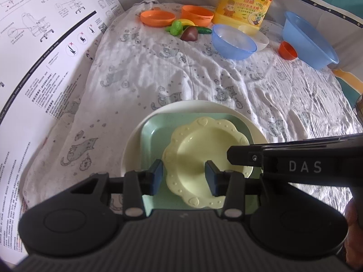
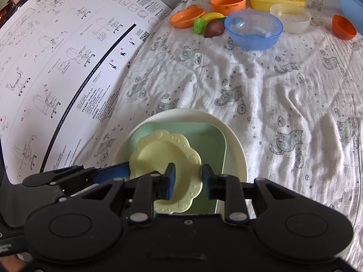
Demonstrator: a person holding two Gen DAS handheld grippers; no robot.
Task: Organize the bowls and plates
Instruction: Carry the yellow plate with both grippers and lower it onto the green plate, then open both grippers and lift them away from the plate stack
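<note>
A pale yellow scalloped plate (image 1: 199, 149) lies on a mint green square plate (image 1: 154, 136), which lies on a white round plate (image 1: 136, 140). My left gripper (image 1: 184, 178) is open, its pads straddling the yellow plate's near left rim. My right gripper (image 2: 188, 181) is open, with the yellow plate's (image 2: 158, 156) right rim between its pads. It reaches in from the right in the left wrist view. The green plate (image 2: 208, 140) and white plate (image 2: 236, 149) show below. At the back stand blue bowls (image 1: 233, 42) (image 1: 308, 38) and orange bowls (image 1: 197, 15) (image 1: 157, 18).
A cat-print cloth (image 1: 204, 79) covers the surface. A large instruction sheet (image 1: 45, 45) lies at left. A yellow detergent bottle (image 1: 245, 2), a white bowl (image 1: 261, 37), a small orange cup (image 1: 287, 50) and toy fruits (image 1: 188, 31) stand at the back.
</note>
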